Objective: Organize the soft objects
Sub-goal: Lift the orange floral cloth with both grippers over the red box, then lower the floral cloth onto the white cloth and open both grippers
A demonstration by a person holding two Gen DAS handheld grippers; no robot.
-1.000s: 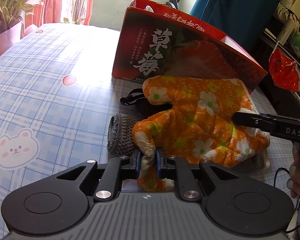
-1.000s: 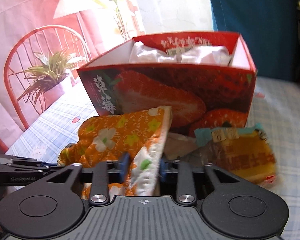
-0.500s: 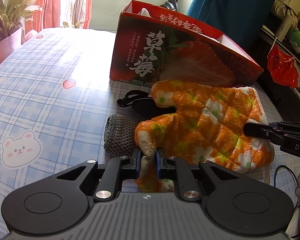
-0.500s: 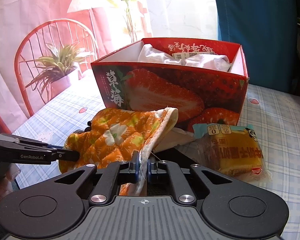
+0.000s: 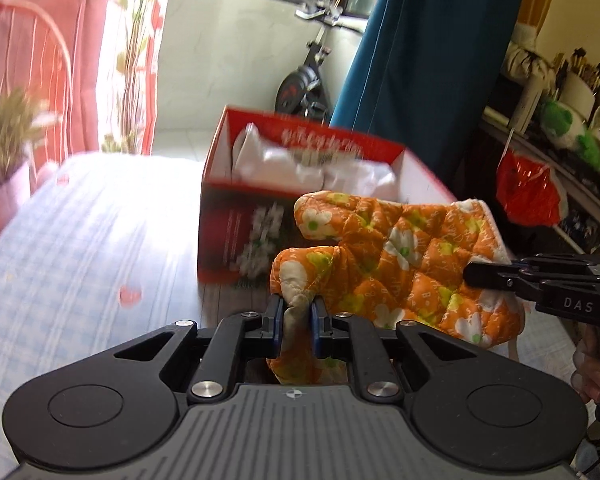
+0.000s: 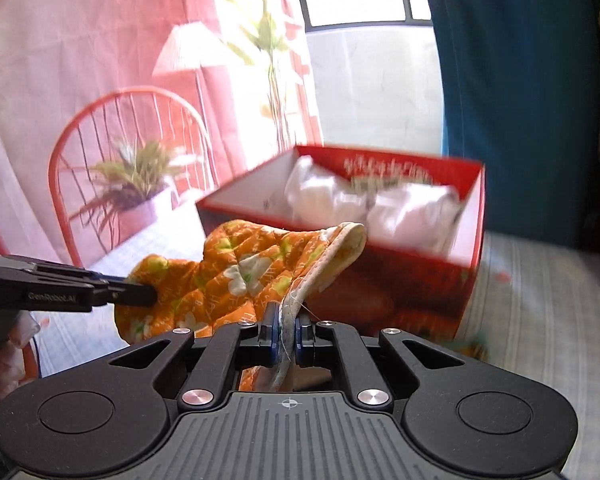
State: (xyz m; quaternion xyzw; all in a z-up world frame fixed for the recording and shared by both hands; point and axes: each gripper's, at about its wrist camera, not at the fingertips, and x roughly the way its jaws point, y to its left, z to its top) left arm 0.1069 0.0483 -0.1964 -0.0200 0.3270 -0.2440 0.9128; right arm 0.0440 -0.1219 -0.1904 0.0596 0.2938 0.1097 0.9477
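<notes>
An orange flowered oven mitt (image 5: 396, 256) hangs in the air between both grippers, in front of a red strawberry box (image 5: 228, 224). My left gripper (image 5: 296, 312) is shut on the mitt's thumb end. My right gripper (image 6: 286, 328) is shut on the mitt's white-trimmed cuff edge (image 6: 324, 264). The mitt (image 6: 228, 276) is lifted about level with the box's rim (image 6: 380, 152). White soft items (image 6: 372, 200) lie inside the box. The right gripper also shows in the left wrist view (image 5: 472, 274), and the left one in the right wrist view (image 6: 148, 294).
The box stands on a table with a blue checked cloth (image 5: 80, 240). A potted plant (image 6: 136, 184) and a red chair (image 6: 80, 132) are beyond the table. A red bag (image 5: 528, 192) and shelves with clutter are at the right. Views are motion-blurred.
Both grippers have lifted the mitt off the table, up toward the box's rim. The grey knitted item, black strap and yellow packet have dropped out of view.
</notes>
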